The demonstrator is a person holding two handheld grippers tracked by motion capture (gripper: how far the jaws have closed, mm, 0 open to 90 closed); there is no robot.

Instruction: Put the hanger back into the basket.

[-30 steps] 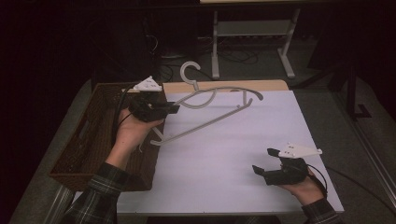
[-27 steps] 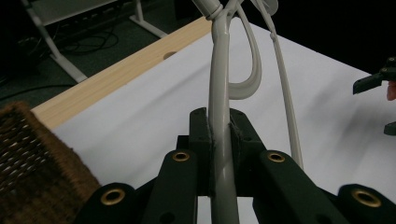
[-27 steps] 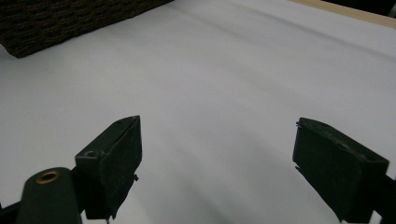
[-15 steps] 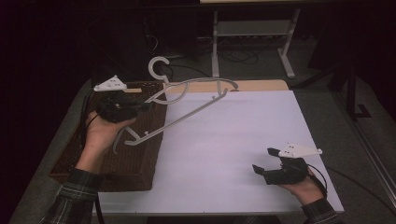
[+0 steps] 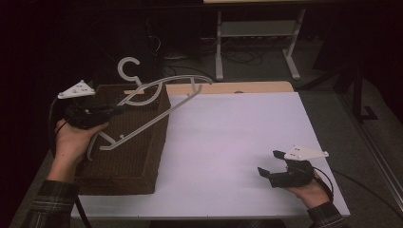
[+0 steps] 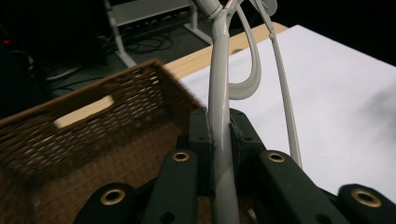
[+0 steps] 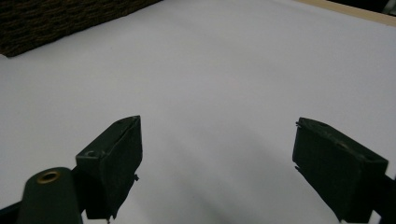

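While I've got it in the air, quick status:

left gripper [image 5: 110,110]: jaws clamped tight on one arm of the white hanger [image 5: 157,102]; in the left gripper view the bar [image 6: 219,126] runs straight up between my pads.

hanger spot: hanging tilted over the wicker basket [image 5: 142,161], hook end up toward the far rim, bottom bar low over the basket's inside. Not resting on anything as far as I can tell.

right gripper [image 5: 272,167]: jaws wide open, nothing in them, parked low over the white table sheet [image 5: 237,142] near the front right corner, well apart from the hanger.

step: looks like I'm mid-carry, bringing the hanger over for the basket drop.

next move: probably tip it flatter so both ends clear the rim, lower it inside, then let go. Hanger's long, so it could snag on the basket wall.
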